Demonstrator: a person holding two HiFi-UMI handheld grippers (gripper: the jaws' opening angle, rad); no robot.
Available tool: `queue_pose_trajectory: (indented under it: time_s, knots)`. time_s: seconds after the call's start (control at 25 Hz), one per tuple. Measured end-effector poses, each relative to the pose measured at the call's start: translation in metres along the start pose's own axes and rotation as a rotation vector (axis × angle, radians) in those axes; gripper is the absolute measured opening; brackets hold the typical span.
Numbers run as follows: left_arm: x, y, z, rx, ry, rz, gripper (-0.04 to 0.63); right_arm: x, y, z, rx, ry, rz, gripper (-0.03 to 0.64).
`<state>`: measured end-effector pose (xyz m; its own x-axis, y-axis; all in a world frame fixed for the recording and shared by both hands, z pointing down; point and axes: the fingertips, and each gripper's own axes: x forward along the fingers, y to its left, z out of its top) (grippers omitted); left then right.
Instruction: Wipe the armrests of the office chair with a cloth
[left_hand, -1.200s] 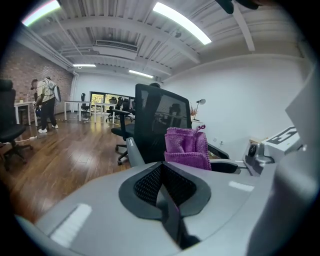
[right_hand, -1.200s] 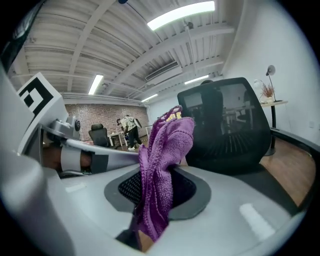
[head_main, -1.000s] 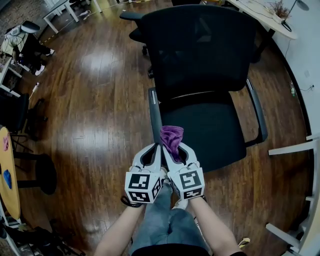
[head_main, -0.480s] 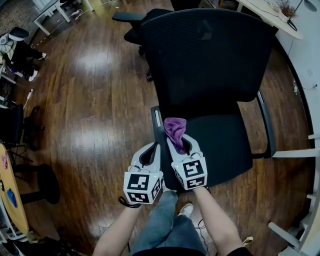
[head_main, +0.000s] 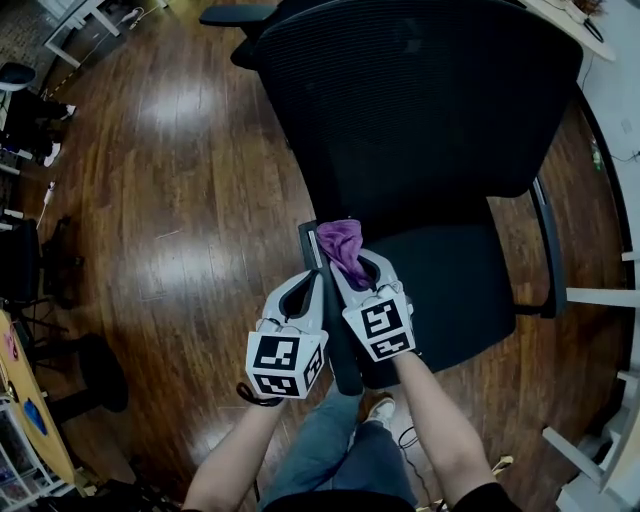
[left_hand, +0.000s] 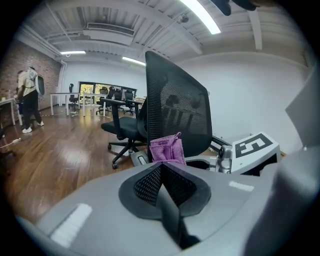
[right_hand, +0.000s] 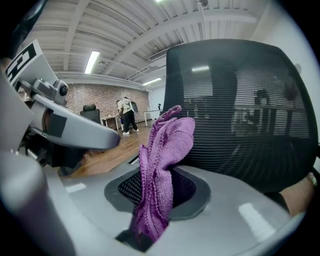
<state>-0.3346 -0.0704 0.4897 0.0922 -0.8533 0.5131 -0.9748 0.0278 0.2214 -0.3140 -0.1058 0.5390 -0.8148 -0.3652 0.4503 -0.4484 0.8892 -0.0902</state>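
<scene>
A dark wooden floor (head_main: 170, 200) spreads out to the left of both grippers. The black office chair (head_main: 420, 110) stands directly ahead of them, its mesh backrest rising just beyond the jaw tips and its seat (head_main: 460, 290) lying to the right of the right gripper. One armrest (head_main: 343, 372) runs lengthwise underneath and between the two grippers. The other armrest (head_main: 550, 250) is well off to the right, across the seat.

The left gripper (head_main: 308, 285) sits just beside the right one, on its left. Its jaws are pressed together along a single seam with nothing between them. The right gripper (head_main: 358, 272) is clamped on a purple cloth (head_main: 341, 243), which sticks up out of the jaw gap and folds over past the tips. From the head view the cloth lies over the far end of the near armrest, close to the backrest, but whether it touches the armrest cannot be told. In the left gripper view, the cloth shows just ahead and slightly to the right of that gripper's tips.
</scene>
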Motion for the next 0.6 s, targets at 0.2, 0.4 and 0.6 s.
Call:
queue_pose_trajectory:
  time_s: [0.2, 0.4, 0.6]
  knots:
    - [0.004, -0.006, -0.005, 0.007, 0.015, -0.004, 0.005, -0.006, 0.001, -0.003, 0.01, -0.006, 0.01, 0.098]
    - [-0.011, -0.015, -0.019, 0.017, 0.021, 0.02, 0.005, -0.026, 0.018, -0.007, 0.02, -0.026, 0.031, 0.098]
    - [-0.03, -0.039, -0.045, 0.012, 0.039, 0.045, 0.005, -0.062, 0.038, -0.025, 0.016, -0.039, 0.071, 0.098]
